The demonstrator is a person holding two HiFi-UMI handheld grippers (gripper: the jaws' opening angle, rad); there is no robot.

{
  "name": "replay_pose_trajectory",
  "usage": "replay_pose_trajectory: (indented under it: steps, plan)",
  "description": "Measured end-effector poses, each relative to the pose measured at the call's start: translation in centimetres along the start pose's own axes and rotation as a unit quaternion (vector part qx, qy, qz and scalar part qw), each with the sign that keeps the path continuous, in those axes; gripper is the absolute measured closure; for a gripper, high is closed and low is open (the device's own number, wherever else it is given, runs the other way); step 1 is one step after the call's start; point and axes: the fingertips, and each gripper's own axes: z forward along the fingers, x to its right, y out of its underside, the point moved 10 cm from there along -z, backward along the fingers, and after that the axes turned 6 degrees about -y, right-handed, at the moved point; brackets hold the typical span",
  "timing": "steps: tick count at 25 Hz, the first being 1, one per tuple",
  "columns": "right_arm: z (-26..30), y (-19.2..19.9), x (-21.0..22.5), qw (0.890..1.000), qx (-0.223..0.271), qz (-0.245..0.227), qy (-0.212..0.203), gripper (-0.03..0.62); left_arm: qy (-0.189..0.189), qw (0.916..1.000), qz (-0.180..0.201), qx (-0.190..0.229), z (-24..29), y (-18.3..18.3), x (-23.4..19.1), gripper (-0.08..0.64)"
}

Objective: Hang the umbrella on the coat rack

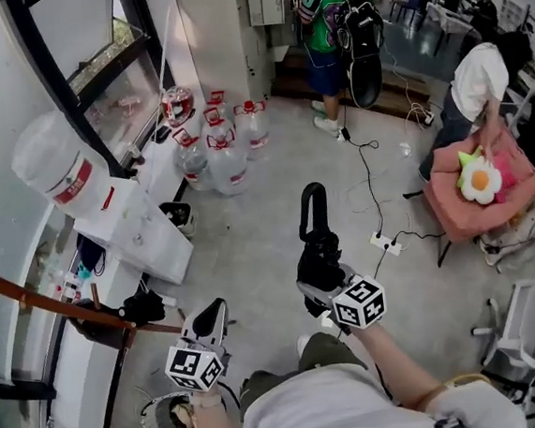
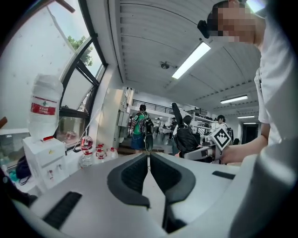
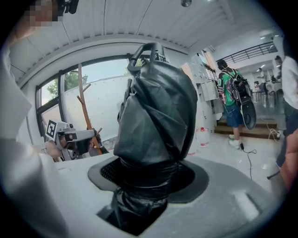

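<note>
carrying leg, i'd say: right gripper (image 3: 149,175) pinches the folded umbrella (image 3: 156,107) upright, loop handle (image 1: 312,204) above its jaws. left gripper (image 2: 149,160) pressed together, empty. coat rack (image 1: 31,299) off to its left, well apart. next probably needs the loop steered over a peg.

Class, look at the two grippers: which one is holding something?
The right gripper: its jaws clamp the folded black umbrella. The left gripper has its jaws closed together with nothing between them.
</note>
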Motion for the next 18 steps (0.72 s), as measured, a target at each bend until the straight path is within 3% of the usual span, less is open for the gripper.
replay_pose_trajectory:
  steps: [5, 10, 18]
  plan:
    - [3.3, -2.9, 2.5, 0.997, -0.022, -0.013, -0.074, 0.328, -0.06, 0.9981, -0.012, 0.0, 1.6, -0.6, 0.3, 0.558]
    - [7.6, -4.8, 2.9, 0.987, -0.046, -0.038, -0.15, 0.328, -0.124, 0.9919, -0.026, 0.006, 0.8, -0.4, -0.5, 0.558]
    - [15.9, -6.4, 1.1, 0.969, -0.083, -0.056, -0.225, 0.328, -0.206, 0.977, -0.049, 0.025, -2.6, -0.1, -4.1, 0.558]
